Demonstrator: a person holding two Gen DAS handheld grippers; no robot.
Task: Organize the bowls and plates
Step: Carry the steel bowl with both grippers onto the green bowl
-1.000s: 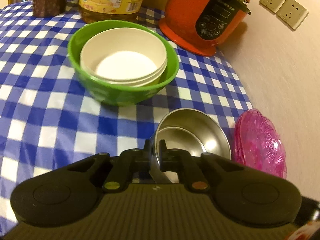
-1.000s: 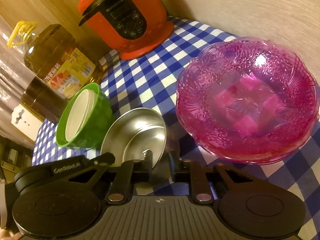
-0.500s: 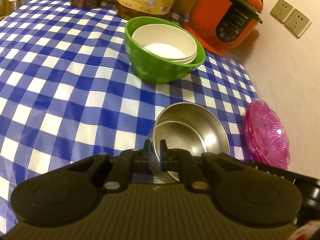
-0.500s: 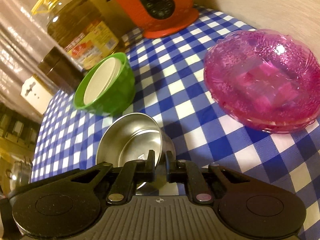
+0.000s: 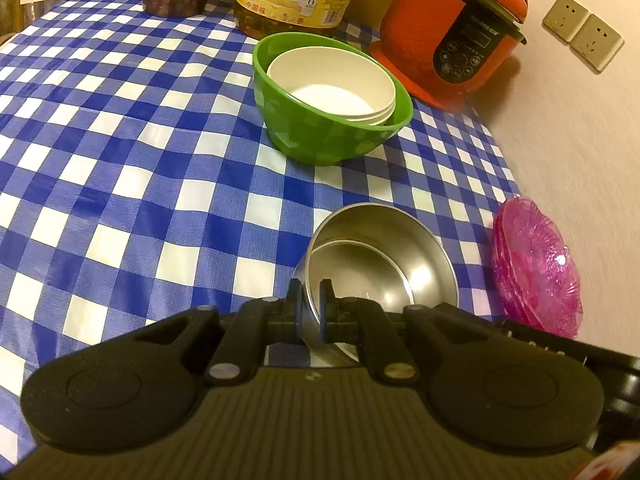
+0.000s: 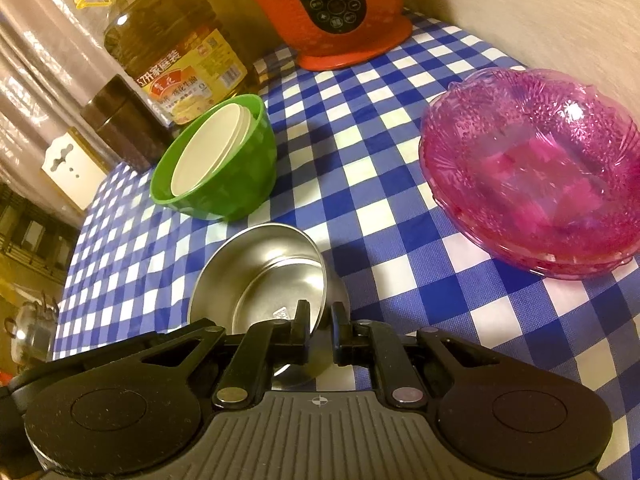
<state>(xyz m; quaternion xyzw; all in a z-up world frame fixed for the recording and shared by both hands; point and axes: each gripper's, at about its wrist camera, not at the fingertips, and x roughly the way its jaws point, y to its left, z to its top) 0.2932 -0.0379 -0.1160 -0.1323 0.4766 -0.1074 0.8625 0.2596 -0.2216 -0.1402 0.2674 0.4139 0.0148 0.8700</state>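
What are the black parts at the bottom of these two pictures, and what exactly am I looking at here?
The black parts are two hand-held grippers; a person carries one in each hand. Each has a wide-angle camera looking forward along its two fingers, so one picture comes from the left gripper and one from the right gripper.

Both grippers are closed on the rim of the steel bowls, two nested together, each from its own side.

On the blue checked tablecloth you also see a green bowl with white bowls stacked inside, a stack of pink plates near the wall, an orange rice cooker, a cooking oil bottle and a dark jar.
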